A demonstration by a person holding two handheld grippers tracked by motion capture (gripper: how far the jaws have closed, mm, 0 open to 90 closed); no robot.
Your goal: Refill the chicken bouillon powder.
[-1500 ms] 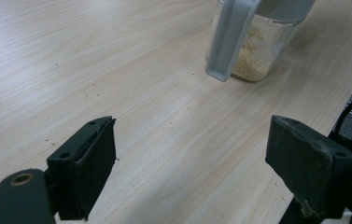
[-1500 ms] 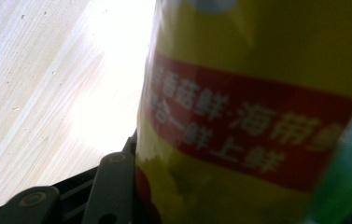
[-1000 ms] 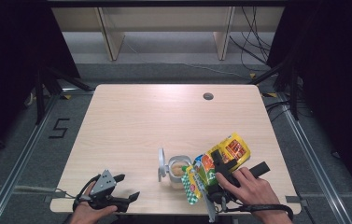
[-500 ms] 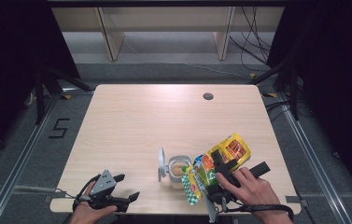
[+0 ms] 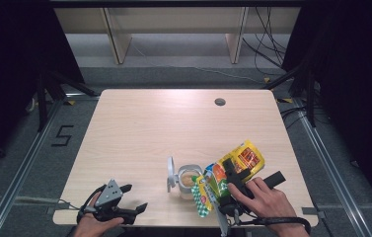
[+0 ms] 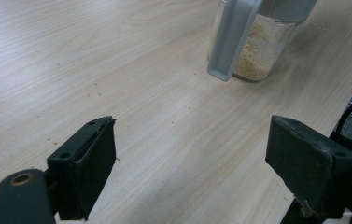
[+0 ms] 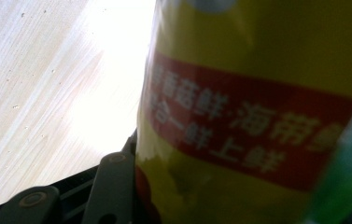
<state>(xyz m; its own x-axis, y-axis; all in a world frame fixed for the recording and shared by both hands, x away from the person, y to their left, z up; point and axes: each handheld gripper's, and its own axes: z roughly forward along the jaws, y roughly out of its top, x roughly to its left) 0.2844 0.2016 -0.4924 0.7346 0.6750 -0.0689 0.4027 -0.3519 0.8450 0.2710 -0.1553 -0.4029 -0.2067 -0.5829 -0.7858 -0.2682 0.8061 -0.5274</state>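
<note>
Resting at the near left edge of the table (image 5: 139, 123): left gripper (image 5: 136, 211), jaws standing wide apart with nothing between them, pointing across bare wood toward the glass jar (image 5: 189, 180). Sitting near the front middle: that jar, part-filled with pale granules, its grey hinged lid (image 5: 170, 174) standing open on the left side. Lying just right of the jar and leaning over its rim: a yellow seasoning packet (image 5: 245, 157) with red band, right gripper (image 5: 233, 180) clamping on it, green-patterned end reaching the table's near edge.
</note>
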